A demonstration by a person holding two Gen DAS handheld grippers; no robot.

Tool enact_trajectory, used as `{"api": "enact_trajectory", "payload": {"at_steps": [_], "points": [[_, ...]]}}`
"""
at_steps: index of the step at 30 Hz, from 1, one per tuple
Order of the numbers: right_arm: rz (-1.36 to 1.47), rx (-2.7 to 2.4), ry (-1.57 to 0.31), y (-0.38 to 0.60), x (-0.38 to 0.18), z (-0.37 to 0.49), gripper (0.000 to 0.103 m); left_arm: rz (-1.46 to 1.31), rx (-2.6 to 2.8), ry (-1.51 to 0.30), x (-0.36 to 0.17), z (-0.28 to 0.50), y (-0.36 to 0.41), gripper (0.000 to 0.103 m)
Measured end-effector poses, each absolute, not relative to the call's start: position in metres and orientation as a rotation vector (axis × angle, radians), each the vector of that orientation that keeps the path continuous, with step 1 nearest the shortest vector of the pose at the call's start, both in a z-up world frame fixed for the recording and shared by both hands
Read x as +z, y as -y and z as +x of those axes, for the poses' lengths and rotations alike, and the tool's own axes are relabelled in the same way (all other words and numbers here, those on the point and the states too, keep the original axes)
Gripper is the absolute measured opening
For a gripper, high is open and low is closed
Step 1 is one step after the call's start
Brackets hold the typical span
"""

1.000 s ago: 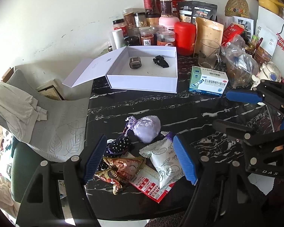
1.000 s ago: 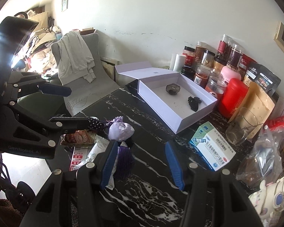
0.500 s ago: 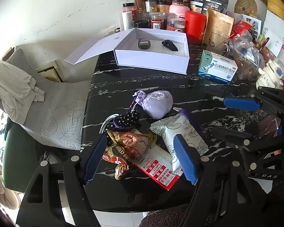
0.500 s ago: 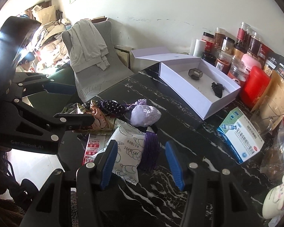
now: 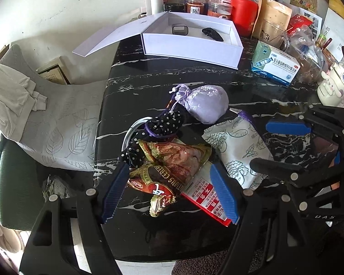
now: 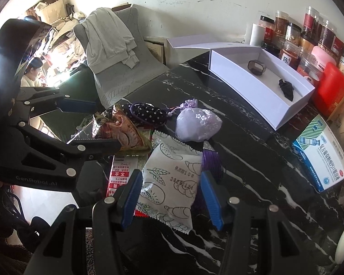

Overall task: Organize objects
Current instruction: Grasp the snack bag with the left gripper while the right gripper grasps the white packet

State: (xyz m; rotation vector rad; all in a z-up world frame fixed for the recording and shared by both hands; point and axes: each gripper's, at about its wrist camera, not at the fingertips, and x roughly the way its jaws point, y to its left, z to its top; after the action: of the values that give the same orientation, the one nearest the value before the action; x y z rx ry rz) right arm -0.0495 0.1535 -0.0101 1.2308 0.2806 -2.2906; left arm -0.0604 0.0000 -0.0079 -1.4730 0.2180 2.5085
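- The left tool [image 5: 169, 190] hangs low over the near edge of the tabletop [image 5: 240, 91] with its blue pads apart and nothing pressed between them; the brown snack wrapper [image 5: 169, 167] lies in the gap below.
- The right tool [image 6: 169, 197] is likewise parted and holds nothing; the white leaf-print sachet [image 6: 172, 183] sits between its pads, untouched as far as I can tell.
- Just beyond the two tools the loose pile waits: the red-and-white packet [image 5: 206, 194] under the wrapper, the black dotted scrunchie [image 5: 162, 123] just beyond the wrapper, the lilac drawstring pouch [image 5: 204, 105] farther on, and a purple tassel [image 6: 211, 160] at the sachet's right.
- Far across the tabletop the white box [image 5: 190, 45] stands with its lid folded out to the left; inside are only a small grey case [image 5: 180, 30] and a dark crumpled item [image 5: 213, 34].
- To the right of the box lies a blue-and-white medicine carton [image 5: 275, 66], with jars and pouches packed along the far wall.
- Judged from this, sorting is at an early stage: two pieces are boxed, the whole near pile is left, and no pick is yet made.
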Motion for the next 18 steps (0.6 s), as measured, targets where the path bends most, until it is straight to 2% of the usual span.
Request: {"api": "enact_trajectory", "payload": {"at_steps": [5, 18], "points": [[1.291, -2.275, -0.255, -0.148, -0.023, -0.06, 0.061, -1.505, 2.468, -0.239, -0.02, -0.069, 0.002, 0.072], [1.344, -2.237, -0.163, -0.153, -0.041, -0.074, 0.067, -1.57, 2.402, -0.23, -0.051, -0.085, -0.001, 0.072]]}}
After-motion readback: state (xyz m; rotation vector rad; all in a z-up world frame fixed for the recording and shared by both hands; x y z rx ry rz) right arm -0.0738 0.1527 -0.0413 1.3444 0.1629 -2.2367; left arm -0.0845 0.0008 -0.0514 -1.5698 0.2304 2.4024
